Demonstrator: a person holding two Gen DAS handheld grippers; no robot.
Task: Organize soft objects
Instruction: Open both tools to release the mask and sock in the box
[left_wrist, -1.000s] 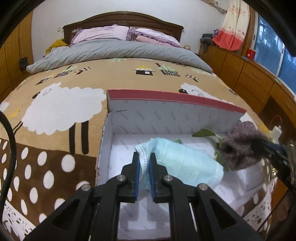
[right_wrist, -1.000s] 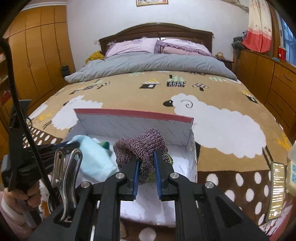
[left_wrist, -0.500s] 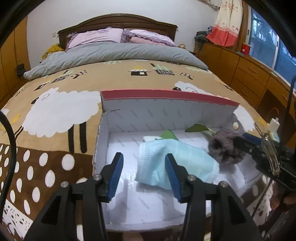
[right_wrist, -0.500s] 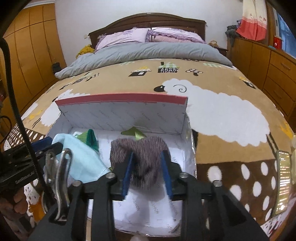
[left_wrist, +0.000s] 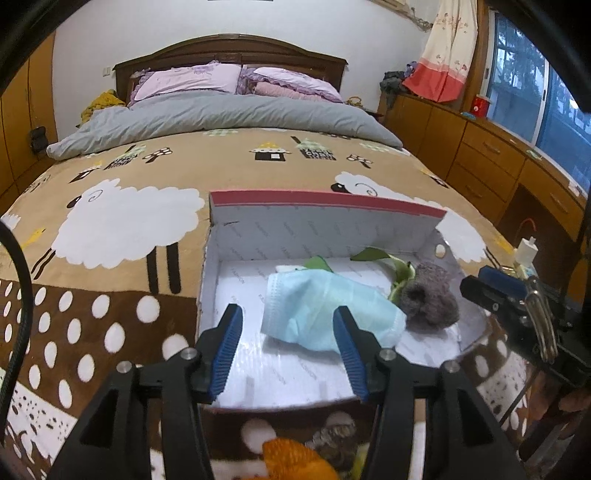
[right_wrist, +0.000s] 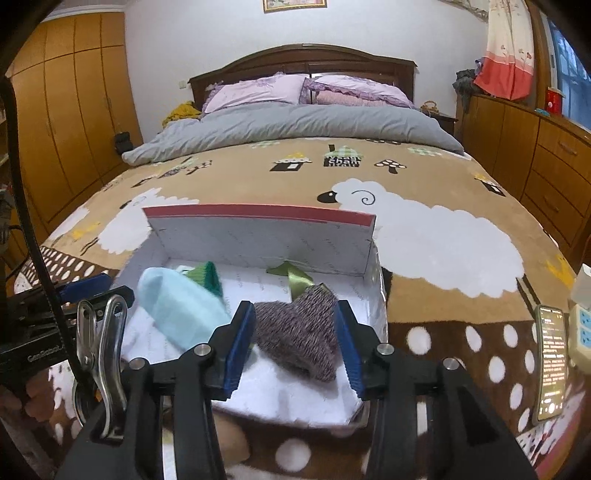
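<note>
Mask (left_wrist: 328, 314) lying flat on the floor of the box (left_wrist: 325, 225), near its middle. Sock (right_wrist: 299, 332) resting just beside it toward the right wall, not pinched. Green fabric pieces (right_wrist: 205, 275) and a leaf-like scrap (right_wrist: 295, 277) lying further back, near the upright lid.

Left gripper (left_wrist: 288, 343): jaws opening, parted above the near edge of the mask, pads clear of it. Right gripper (right_wrist: 295, 339): jaws opening, sock between them but apparently free of both pads; contact on the left pad cannot be ruled out from this angle.

Judged status: two soft items deposited and released inside the box; placement step for this pair appears complete. Remaining: withdrawal of both grippers from the box, then collection of any loose items. An orange knit item (left_wrist: 295, 459) showing at the bottom of the left view, outside the box on the blanket (left_wrist: 110, 314); likely next. Phone (right_wrist: 550, 362) lying well apart, at the right.
</note>
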